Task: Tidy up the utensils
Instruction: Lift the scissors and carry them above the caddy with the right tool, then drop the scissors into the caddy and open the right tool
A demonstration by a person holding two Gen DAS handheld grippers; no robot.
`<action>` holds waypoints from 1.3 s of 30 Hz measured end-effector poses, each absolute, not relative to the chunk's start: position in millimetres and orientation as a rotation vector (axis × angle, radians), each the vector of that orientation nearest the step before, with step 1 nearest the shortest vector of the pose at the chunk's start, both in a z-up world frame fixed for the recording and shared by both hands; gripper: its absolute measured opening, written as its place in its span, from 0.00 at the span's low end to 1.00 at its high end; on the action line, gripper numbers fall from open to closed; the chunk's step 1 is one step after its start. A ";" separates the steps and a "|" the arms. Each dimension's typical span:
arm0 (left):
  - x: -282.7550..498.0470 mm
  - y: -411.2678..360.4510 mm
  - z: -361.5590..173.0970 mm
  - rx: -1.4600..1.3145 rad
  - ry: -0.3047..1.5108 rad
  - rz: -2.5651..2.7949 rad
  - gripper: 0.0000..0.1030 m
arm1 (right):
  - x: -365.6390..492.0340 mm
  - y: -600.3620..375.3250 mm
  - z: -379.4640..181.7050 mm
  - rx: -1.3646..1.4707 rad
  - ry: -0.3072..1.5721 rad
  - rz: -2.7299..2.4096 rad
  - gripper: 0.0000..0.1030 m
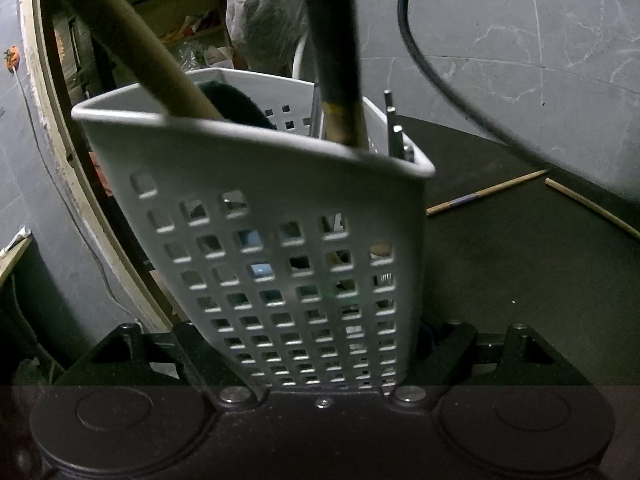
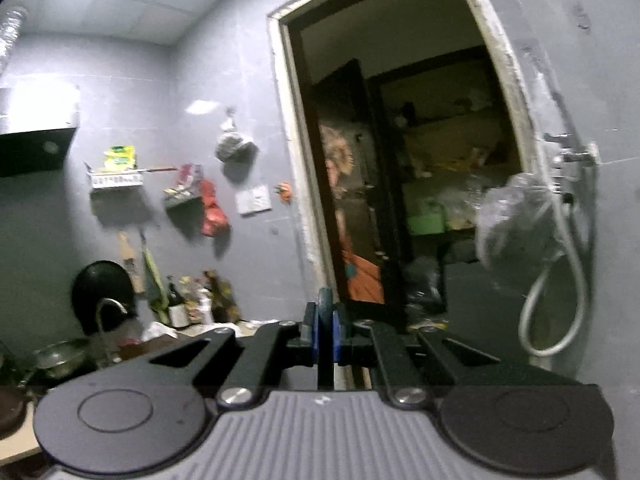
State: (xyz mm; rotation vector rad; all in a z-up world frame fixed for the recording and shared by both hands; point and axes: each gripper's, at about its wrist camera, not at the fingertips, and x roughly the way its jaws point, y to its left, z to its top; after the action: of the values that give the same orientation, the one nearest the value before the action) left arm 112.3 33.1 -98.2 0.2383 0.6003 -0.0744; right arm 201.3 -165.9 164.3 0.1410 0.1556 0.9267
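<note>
The left gripper (image 1: 320,344) clamps the white perforated utensil holder (image 1: 280,240) between its fingers; beyond them, chopsticks (image 1: 486,192) lie loose; the right gripper (image 2: 326,340) pinches a thin dark handle (image 2: 325,320); keep the holder steady and lower the handle in upright.

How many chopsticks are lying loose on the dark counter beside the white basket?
2. One chopstick lies just right of the basket, angled upward; the other chopstick lies farther right, slanting toward the picture's edge. More may be hidden behind the basket.
</note>
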 end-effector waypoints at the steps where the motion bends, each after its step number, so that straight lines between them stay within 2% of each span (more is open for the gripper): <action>1: 111.7 32.8 -98.5 0.237 0.600 -0.073 0.81 | 203.2 -160.8 160.2 0.145 0.162 0.935 0.08; 10: 109.5 31.3 -99.4 0.232 0.599 -0.070 0.81 | 214.0 -127.1 116.5 0.169 0.262 0.986 0.08; 20: 108.6 31.7 -100.2 0.233 0.603 -0.071 0.81 | 219.3 -128.9 82.8 0.287 0.204 0.969 0.08; 26: 106.8 31.8 -100.9 0.234 0.602 -0.073 0.81 | 205.6 -136.8 51.3 0.262 0.242 0.968 0.08; 39: 113.1 33.8 -98.5 0.241 0.609 -0.079 0.81 | 149.0 -159.1 50.8 0.072 0.210 0.981 0.09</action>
State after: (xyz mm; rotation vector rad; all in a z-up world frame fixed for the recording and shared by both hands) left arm 113.1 33.8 -98.5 0.2414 0.6088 -0.0793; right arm 149.0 -159.1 50.8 0.0719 0.2104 0.9810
